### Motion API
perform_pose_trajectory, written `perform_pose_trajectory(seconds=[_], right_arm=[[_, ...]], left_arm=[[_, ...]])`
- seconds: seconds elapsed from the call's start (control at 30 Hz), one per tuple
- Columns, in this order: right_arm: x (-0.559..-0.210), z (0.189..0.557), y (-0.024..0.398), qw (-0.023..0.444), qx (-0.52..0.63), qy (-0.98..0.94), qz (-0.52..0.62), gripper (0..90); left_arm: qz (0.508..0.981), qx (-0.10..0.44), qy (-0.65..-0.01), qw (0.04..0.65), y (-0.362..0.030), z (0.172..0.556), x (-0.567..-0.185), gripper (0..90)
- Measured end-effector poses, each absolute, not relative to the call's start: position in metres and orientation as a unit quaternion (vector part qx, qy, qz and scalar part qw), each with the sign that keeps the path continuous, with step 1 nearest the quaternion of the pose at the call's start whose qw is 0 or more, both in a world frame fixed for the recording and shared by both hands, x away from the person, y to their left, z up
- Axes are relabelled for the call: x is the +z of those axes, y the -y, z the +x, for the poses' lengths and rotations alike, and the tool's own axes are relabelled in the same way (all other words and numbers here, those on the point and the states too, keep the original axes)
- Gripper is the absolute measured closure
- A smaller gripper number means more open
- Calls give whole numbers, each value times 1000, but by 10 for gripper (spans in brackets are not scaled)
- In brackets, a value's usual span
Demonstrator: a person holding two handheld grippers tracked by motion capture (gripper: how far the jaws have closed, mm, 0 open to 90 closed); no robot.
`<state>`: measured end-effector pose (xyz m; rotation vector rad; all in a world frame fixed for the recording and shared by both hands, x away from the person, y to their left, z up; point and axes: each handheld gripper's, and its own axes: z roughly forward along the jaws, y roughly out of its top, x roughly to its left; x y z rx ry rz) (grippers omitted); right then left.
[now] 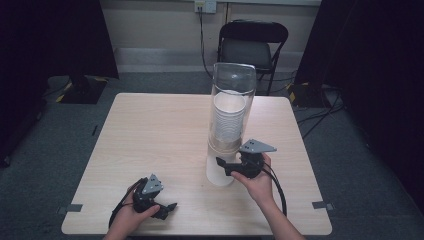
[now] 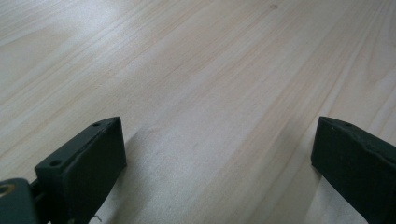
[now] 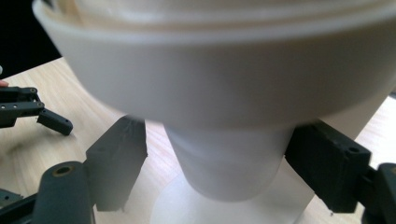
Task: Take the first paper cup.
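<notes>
Dim room, dark curtains on both sides, grey carpet. A black folding chair [image 1: 252, 47] is standing against the far wall, with cables trailing on the floor near it. A light wood-grain table [image 1: 160, 135] is sitting in the middle of the high view.

A cup dispenser [image 1: 231, 122] is standing upright right of the table's centre: tall clear tube, open at the top, on a white base. A stack of white paper cups [image 1: 229, 120] is sitting nested inside the tube, filling roughly its middle part. In the right gripper view the white base is flaring out wide at the top and narrowing to a stem with a round foot on the table.

The right gripper [image 1: 223, 165] is sitting low against the dispenser base on its near right side, held by the right hand [image 1: 257, 182]. Its jaws are standing apart on either side of the white stem [image 3: 229, 163]; whether they are touching it, I cannot tell.

The left gripper [image 1: 169, 208] is resting near the table's front-left edge in the left hand [image 1: 131, 217], well apart from the dispenser. Its jaws are spread wide over bare wood, nothing between them.
</notes>
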<state>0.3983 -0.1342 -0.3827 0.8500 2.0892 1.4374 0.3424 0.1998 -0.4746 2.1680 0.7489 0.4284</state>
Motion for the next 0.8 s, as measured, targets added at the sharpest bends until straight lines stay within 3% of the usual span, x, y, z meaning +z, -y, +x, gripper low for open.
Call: perform_pose_trajectory(seconds=[0.4, 0.8], right_arm=[[-387, 400, 135, 245, 530, -753, 303, 324], [-395, 400, 134, 253, 545, -743, 296, 351]], left_arm=[[855, 169, -294, 392, -200, 342, -475, 25], [856, 170, -292, 390, -200, 343, -474, 25]])
